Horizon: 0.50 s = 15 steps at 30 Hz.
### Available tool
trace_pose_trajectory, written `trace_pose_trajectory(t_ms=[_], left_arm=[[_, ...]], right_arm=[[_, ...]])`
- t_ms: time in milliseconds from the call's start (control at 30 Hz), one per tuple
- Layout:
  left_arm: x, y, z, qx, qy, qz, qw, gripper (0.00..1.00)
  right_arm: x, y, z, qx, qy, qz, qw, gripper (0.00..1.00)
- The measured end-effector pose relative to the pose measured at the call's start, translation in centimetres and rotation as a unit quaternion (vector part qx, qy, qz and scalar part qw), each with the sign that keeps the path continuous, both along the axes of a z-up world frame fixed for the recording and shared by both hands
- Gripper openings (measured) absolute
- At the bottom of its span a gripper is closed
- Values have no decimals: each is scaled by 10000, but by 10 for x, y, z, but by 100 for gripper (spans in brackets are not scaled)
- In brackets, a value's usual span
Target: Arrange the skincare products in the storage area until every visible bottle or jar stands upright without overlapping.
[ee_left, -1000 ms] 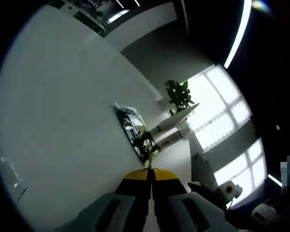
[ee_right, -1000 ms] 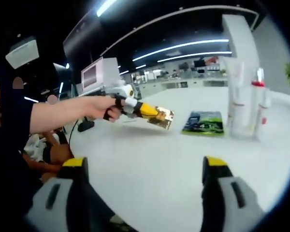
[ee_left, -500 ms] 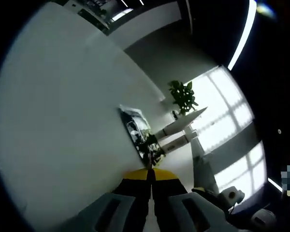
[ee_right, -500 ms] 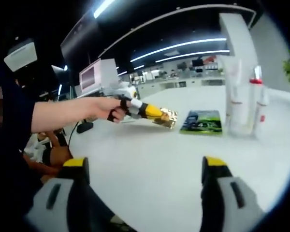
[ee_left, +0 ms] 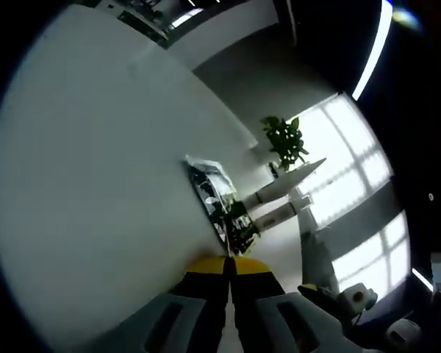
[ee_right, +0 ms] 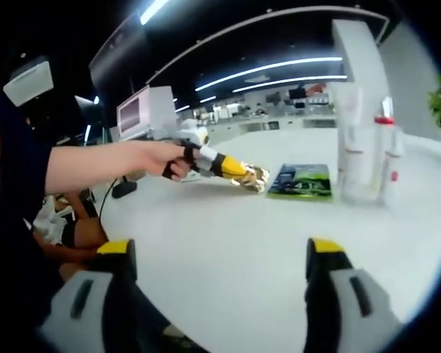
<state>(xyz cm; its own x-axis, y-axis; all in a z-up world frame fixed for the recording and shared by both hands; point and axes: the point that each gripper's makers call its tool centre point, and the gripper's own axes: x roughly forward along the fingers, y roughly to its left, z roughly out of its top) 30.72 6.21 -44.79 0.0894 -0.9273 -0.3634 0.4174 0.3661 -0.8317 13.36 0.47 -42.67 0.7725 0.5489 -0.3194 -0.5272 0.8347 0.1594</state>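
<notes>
Two hand-held grippers are mine. My left hand-held gripper (ee_right: 251,176) shows in the right gripper view, held out over the white surface (ee_right: 250,243) by my hand (ee_right: 162,158) — its yellow-tipped jaws pinch a shiny gold packet (ee_right: 256,176). In the left gripper view the same jaws are pressed together, with only a thin edge of the packet visible between the tips. My right hand-held gripper (ee_right: 219,257) is spread wide, nothing between its jaws, low over the near part of the surface.

A flat green sachet (ee_right: 301,181) lies on the surface just beside the gold packet. To its right stand the bottles (ee_right: 367,158) — upright, close together, one with a red cap; I cannot tell whether they touch. A potted plant (ee_left: 285,140) stands beyond them by the bright windows (ee_left: 345,162).
</notes>
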Motion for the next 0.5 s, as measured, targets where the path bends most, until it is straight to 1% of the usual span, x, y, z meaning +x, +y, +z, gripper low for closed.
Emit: trace_pose_trajectory(t_ms=[133, 200, 267, 367, 500], left_arm=[[2, -1, -2, 85, -21, -18, 10000, 0], [3, -1, -4, 143, -61, -7, 9999, 0], [2, -2, -4, 164, -46, -37, 9998, 0], [2, 1, -11, 426, -182, -99, 9989, 0], [3, 1, -11, 420, -212, -81, 9989, 0]], right_arm=[[-1, 0, -1, 16, 24, 14, 10000, 95], [-1, 2, 3, 106, -46, 34, 9999, 96], [-1, 2, 3, 55, -58, 37, 10000, 96], [-1, 0, 0, -14, -42, 36, 10000, 95], [-2, -3, -5, 41, 36, 6, 10000, 93]])
